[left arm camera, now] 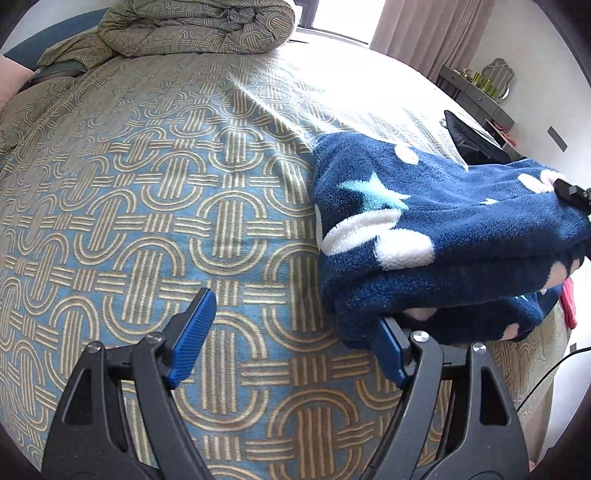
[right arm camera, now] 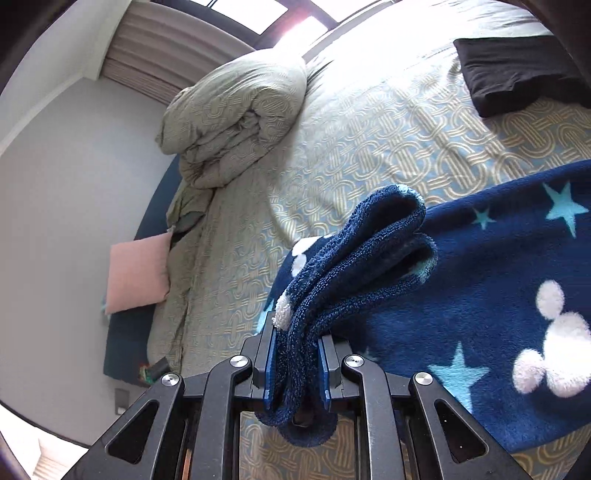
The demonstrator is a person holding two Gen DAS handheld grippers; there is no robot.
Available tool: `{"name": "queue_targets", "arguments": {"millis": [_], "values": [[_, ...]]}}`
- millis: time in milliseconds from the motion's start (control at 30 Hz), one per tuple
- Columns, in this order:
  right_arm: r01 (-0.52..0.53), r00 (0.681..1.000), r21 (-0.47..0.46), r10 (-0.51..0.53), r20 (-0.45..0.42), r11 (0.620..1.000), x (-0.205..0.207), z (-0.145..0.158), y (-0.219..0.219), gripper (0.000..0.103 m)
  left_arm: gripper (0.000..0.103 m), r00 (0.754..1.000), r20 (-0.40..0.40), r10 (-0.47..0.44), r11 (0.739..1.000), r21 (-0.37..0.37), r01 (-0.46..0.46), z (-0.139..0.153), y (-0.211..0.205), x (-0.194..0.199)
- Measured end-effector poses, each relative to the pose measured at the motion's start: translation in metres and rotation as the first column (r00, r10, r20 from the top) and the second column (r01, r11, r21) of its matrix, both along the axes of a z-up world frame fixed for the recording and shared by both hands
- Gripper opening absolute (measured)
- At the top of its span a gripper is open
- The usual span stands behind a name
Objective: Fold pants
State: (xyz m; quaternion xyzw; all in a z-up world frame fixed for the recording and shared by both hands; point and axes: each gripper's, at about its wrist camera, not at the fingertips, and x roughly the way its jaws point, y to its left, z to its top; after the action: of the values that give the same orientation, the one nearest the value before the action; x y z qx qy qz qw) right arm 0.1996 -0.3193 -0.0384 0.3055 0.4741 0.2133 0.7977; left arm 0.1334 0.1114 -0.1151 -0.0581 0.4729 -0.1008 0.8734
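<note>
Below me the bed (left arm camera: pixel 155 206) wears a blue-and-tan interlocked-loop cover. The navy fleece pants (left arm camera: pixel 436 229) lie on it at three o'clock, a rolled duvet (left arm camera: pixel 207 29) at twelve, a black folded cloth (right arm camera: pixel 517 70) beyond the pants.

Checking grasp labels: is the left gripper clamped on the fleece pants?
No, the left gripper stands wide open over the bedspread, with only its right finger tucked under the edge of the navy fleece pants.
</note>
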Motion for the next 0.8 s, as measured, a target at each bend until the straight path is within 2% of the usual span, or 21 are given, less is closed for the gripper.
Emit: {"name": "queue_targets", "arguments": {"millis": [100,167,200,300,400,467,600,667,767,800], "values": [[0.008,1.0,-0.165,-0.004,0.028,0.986,0.0,-0.008,-0.003,0.018,0.079,0.999,-0.012,-0.04,0.999,-0.037,0.039,0.001,-0.007,-0.003],[0.017,1.0,-0.275,-0.023,-0.019,0.961,0.003,-0.026,-0.006,0.018,0.078,0.997,-0.015,-0.076,0.996,-0.042,0.076,0.003,-0.013,-0.006],[0.018,0.998,-0.3,-0.037,-0.059,0.954,0.005,-0.038,-0.009,0.018,0.078,0.996,-0.015,-0.093,0.995,-0.044,0.093,0.004,-0.016,-0.009],[0.025,0.988,-0.297,-0.07,-0.141,0.955,0.008,-0.069,-0.022,0.018,0.078,0.992,-0.019,-0.125,0.991,-0.061,0.123,0.006,-0.019,-0.015],[0.039,0.985,-0.265,-0.082,-0.152,0.963,0.007,-0.08,-0.03,0.019,0.078,0.991,-0.031,-0.131,0.99,-0.061,0.129,0.006,-0.016,-0.016],[0.038,0.989,-0.279,-0.075,-0.124,0.959,0.007,-0.075,-0.028,0.019,0.078,0.991,-0.033,-0.129,0.99,-0.058,0.127,0.007,-0.015,-0.016],[0.027,1.0,-0.36,-0.03,-0.003,0.933,0.003,-0.044,-0.016,0.019,0.078,0.992,-0.028,-0.121,0.989,-0.086,0.118,0.011,-0.01,-0.015],[0.02,1.0,-0.365,-0.016,0.015,0.931,0.004,-0.039,-0.014,0.02,0.078,0.993,-0.018,-0.116,0.987,-0.111,0.113,0.016,-0.006,-0.015],[0.001,0.997,-0.389,-0.031,-0.07,0.921,0.01,-0.058,-0.02,0.028,0.078,0.994,0.002,-0.113,0.98,-0.162,0.112,0.032,-0.003,-0.015],[-0.003,0.993,-0.405,-0.045,-0.109,0.914,0.011,-0.068,-0.023,0.035,0.078,0.993,0.014,-0.117,0.979,-0.164,0.118,0.037,-0.005,-0.014]]}}
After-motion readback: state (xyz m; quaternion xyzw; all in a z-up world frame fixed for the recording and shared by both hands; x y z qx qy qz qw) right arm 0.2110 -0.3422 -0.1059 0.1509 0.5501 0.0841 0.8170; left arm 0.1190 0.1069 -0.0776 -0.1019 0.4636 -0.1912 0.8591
